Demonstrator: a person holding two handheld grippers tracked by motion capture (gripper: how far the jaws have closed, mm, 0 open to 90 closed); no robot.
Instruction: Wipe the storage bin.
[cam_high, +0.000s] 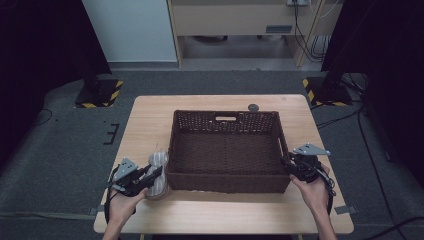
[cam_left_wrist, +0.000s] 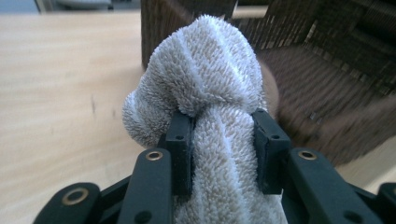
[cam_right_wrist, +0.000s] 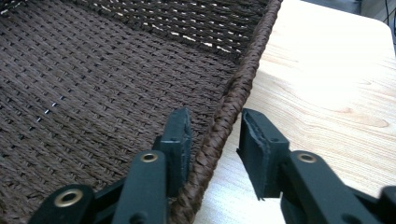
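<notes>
A rolled pale grey towel (cam_high: 158, 169) lies on the wooden table (cam_high: 150, 120), just left of a dark brown woven basket (cam_high: 227, 183). My left gripper (cam_high: 152, 176) is shut on the towel's near part. In the left gripper view the fluffy towel (cam_left_wrist: 205, 79) bulges out above the two pads, squeezed by my left gripper (cam_left_wrist: 223, 140), with the basket (cam_left_wrist: 327, 93) behind it to the right. My right gripper (cam_high: 286, 162) is at the basket's right wall. There the basket's braided rim (cam_right_wrist: 238, 88) runs between the jaws of my right gripper (cam_right_wrist: 212, 135), which is open, with a gap at the outer jaw.
A small round grey object (cam_high: 253, 107) sits near the table's far edge behind the basket. The basket's inside holds nothing. On the floor beyond the table stand two black posts with striped bases (cam_high: 97, 95) (cam_high: 327, 92).
</notes>
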